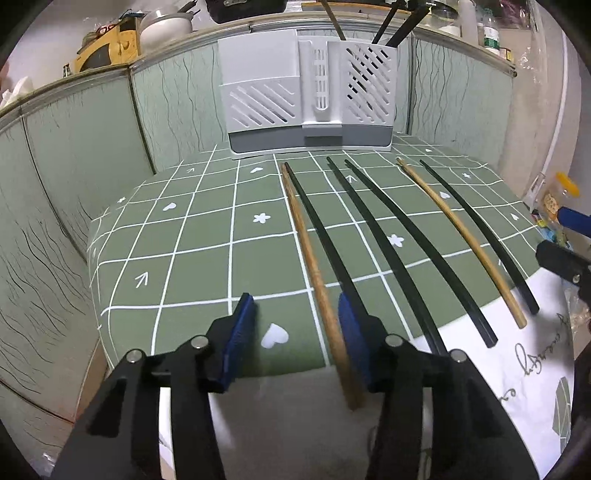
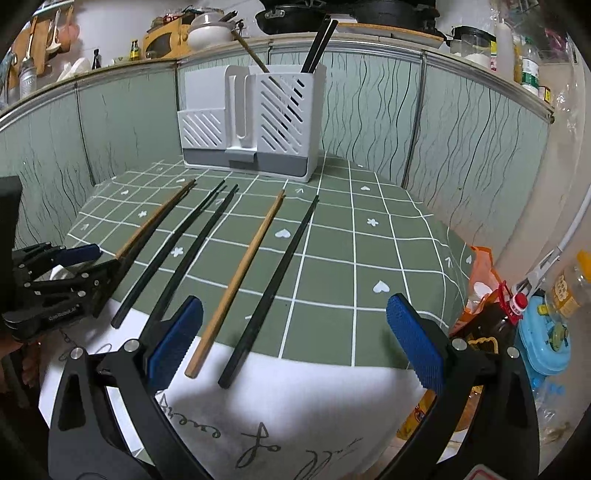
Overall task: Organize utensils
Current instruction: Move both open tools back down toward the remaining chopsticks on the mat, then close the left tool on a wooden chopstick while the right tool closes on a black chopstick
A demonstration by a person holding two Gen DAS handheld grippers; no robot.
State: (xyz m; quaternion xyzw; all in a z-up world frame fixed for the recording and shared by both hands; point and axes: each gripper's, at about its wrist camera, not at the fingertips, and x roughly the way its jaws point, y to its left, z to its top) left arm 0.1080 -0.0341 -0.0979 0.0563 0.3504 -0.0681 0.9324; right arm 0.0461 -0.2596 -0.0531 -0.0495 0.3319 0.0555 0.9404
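Observation:
Several chopsticks lie side by side on the green checked tablecloth [image 1: 192, 236]: wooden ones [image 1: 314, 273] [image 2: 236, 284] and black ones [image 1: 391, 254] [image 2: 273, 284]. A white slotted utensil holder [image 1: 306, 92] [image 2: 251, 122] stands at the table's back and holds a wooden and two black chopsticks in its right compartment. My left gripper [image 1: 295, 332] is open low over the near end of the leftmost wooden chopstick, which lies between its fingers. My right gripper [image 2: 295, 336] is open wide above the near ends of a wooden and a black chopstick.
Green panel walls [image 1: 74, 166] enclose the table at back and left. A white printed cloth [image 2: 295, 417] covers the near edge. Bottles and packets [image 2: 517, 321] crowd the right side. Pots and jars [image 2: 210, 29] sit on the ledge behind.

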